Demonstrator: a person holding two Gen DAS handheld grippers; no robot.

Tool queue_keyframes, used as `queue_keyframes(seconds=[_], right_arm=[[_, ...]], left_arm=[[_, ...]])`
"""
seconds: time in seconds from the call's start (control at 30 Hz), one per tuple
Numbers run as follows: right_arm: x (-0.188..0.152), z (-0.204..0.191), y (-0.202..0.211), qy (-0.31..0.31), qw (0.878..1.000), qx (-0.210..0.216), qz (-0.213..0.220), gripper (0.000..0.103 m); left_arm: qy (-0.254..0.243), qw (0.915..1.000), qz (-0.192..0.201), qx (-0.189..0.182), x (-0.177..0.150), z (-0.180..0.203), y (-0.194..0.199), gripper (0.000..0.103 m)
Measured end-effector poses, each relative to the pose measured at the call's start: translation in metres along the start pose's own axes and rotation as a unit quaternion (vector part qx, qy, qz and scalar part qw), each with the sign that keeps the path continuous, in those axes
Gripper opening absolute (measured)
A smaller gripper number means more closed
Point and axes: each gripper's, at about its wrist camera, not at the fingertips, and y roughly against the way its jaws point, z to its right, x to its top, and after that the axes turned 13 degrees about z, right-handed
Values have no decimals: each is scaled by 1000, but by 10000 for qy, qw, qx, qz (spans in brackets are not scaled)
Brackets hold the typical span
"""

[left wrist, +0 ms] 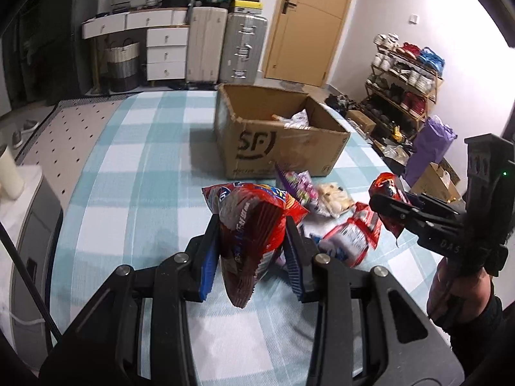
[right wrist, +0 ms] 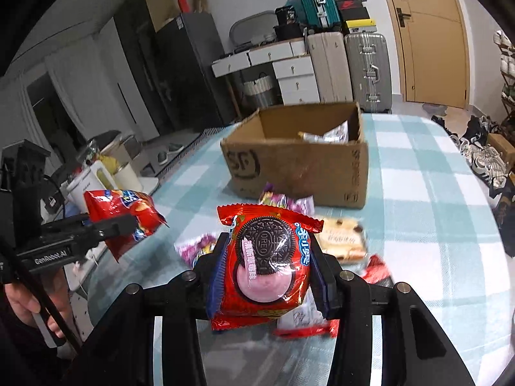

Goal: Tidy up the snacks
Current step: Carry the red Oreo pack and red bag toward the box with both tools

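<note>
Nearest, the left gripper (left wrist: 252, 251) is clamped on a red snack bag (left wrist: 254, 225), lifted above the bed. The right gripper (right wrist: 268, 268) pinches a red Oreo packet (right wrist: 267, 263) between its blue pads, also raised. Beneath them lies a teal-and-white checked bedspread (left wrist: 135, 167) with loose snacks (left wrist: 325, 202) scattered just before an open cardboard box (left wrist: 283, 141) (one pale packet shows inside). Beyond the bed stand two suitcases (left wrist: 225, 48), a white drawer unit (left wrist: 165, 53) and a woven basket (left wrist: 122, 64). A wooden door (left wrist: 309, 22) is shut; a shoe rack (left wrist: 402, 87) lines the right wall.
</note>
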Motion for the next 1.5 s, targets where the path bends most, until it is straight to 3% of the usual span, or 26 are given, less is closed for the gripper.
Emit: queue_keyframes(seconds=[0.4, 0.93, 1.2, 1.5], right_arm=[[65, 8, -7, -200, 9993, 102, 311, 45], [149, 37, -73, -395, 9988, 81, 290, 45], [172, 45, -118, -259, 9996, 30, 128, 45], [164, 63, -159, -379, 9993, -51, -21, 45]], left_arm=[[-325, 9992, 167, -187, 75, 18, -41, 34], [-581, 9981, -55, -210, 153, 41, -133, 34], [-705, 9968, -313, -214, 172, 47, -184, 34], [-725, 9957, -555, -142, 163, 40, -229, 34]])
